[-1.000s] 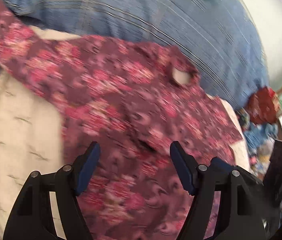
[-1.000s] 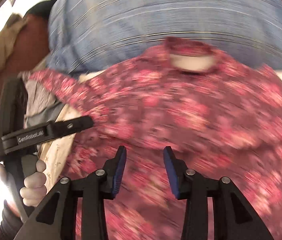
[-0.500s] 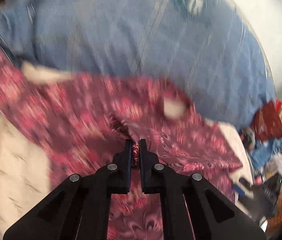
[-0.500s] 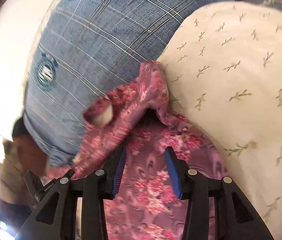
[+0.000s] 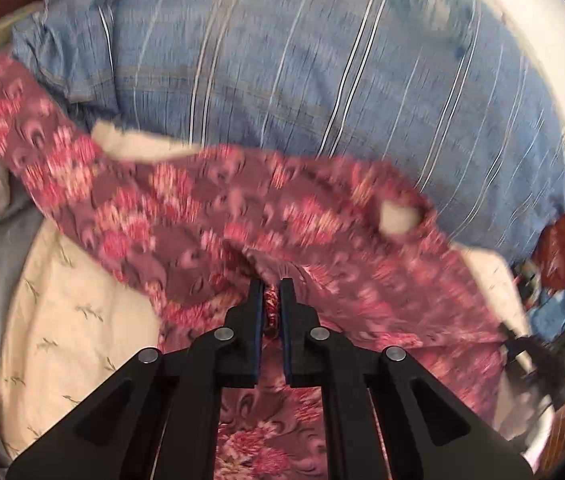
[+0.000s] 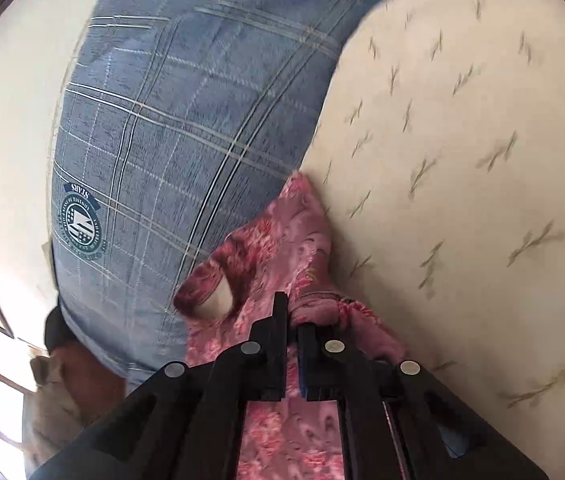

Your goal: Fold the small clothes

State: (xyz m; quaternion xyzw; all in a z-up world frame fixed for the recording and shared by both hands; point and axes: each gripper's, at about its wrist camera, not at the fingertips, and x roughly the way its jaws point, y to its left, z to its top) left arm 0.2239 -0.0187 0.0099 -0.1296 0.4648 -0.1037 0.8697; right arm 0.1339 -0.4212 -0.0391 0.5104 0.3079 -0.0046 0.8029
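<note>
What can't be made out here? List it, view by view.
- Left wrist view: the floral garment is motion-blurred, so its far edge and neck opening are smeared; the left gripper hides the pinched fold.
- Right wrist view: the right gripper covers the garment's gripped edge; the frame's bottom cuts off the rest.
- Pillow emblem text: too small.

The left tool (image 5: 271, 294) and right tool (image 6: 291, 312) are black, with silver pivot screws and seemingly blue finger pads.

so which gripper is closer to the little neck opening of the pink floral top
Right. The right gripper grips a fabric fold just beside the neck opening of the pink floral top. The left gripper pinches the cloth further down, away from it.
</note>
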